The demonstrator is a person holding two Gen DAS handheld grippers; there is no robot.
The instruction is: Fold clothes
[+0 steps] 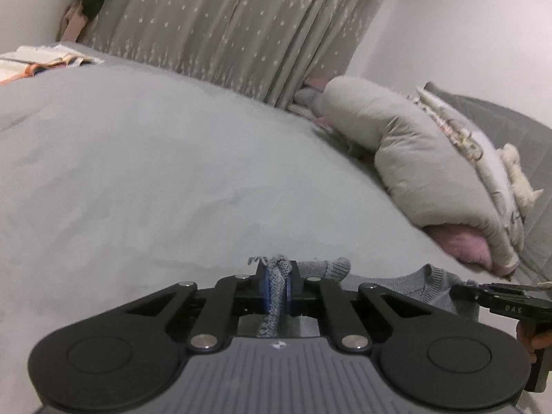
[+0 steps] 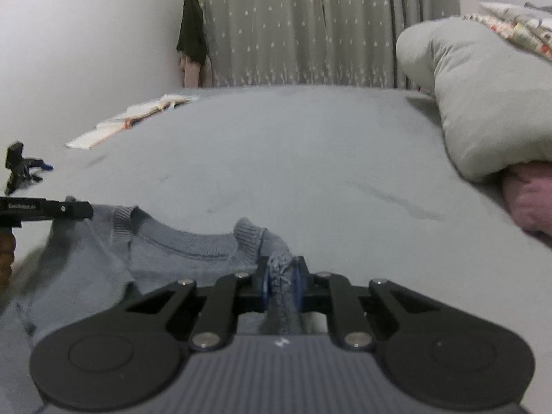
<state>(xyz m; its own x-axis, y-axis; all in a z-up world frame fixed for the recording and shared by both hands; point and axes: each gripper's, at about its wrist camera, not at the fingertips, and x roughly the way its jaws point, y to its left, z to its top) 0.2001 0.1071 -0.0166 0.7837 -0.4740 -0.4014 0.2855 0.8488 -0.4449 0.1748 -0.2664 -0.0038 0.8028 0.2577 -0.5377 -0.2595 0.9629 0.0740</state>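
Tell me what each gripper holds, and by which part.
Both hold the grey knit sweater. The left gripper and the right gripper each pinch a bunched fold near the neckline; exact part unclear.

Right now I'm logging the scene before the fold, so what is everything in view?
sweater: one, grey-blue knit, flat on the bed, near edge, pinched at two spots
bed: one, light grey cover
duvet: one, beige, bundled at the right
pink cloth: one, under the duvet
curtain: one, grey, starred, behind the bed
open book: one, white, far left
dark garment: one, hanging by the wall
left gripper: shut on sweater
right gripper: shut on sweater
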